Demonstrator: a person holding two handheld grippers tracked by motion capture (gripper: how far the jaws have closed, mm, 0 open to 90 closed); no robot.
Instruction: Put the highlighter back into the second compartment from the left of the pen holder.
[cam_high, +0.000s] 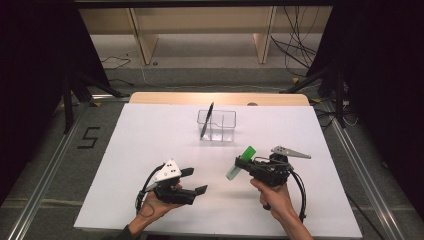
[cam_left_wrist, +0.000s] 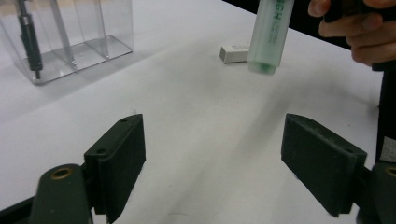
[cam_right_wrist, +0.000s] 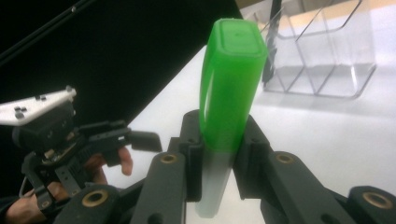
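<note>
My right gripper (cam_high: 241, 166) is clamped on a green highlighter marker with a bright green cap and a pale translucent barrel (cam_right_wrist: 227, 107); the jaws pinch it just below the cap, so the cap end stands above them and the barrel end hangs beneath. In the high view the marker (cam_high: 241, 162) is tilted, held clear above the white tabletop (cam_high: 150, 135). On the barrel (cam_left_wrist: 270, 35) I can read green letters that look like "GH", though the rest is cut off and blurred. My left gripper (cam_high: 196, 181) has its jaws apart with nothing between them, low over the table beside the other hand. Farther back stands a clear plastic divided organizer box (cam_high: 218, 125) with a dark pen (cam_high: 206, 120) leaning in its left compartment. A small white eraser-like block (cam_left_wrist: 235, 52) lies on the table beyond the marker.
</note>
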